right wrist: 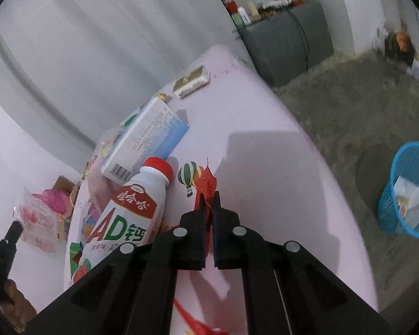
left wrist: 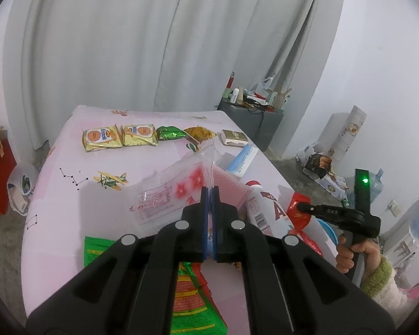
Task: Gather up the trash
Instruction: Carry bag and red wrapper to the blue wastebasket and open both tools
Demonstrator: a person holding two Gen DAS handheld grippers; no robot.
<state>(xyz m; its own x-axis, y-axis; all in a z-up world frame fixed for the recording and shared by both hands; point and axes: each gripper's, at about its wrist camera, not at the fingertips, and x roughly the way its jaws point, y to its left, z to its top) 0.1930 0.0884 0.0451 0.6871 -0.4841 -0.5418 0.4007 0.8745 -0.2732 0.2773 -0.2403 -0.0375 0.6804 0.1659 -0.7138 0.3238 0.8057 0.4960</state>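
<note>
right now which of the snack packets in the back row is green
The crumpled shiny green foil packet, third from the left. The two yellow packets with orange ovals lie to its left, and a mustard-yellow packet to its right.

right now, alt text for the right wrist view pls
The right gripper is shut on a crinkled red plastic wrapper above a pink tablecloth. Left of it lie a white red-capped drink bottle and a blue-and-white carton; a blue plastic wastebasket stands on the floor at right.
</note>
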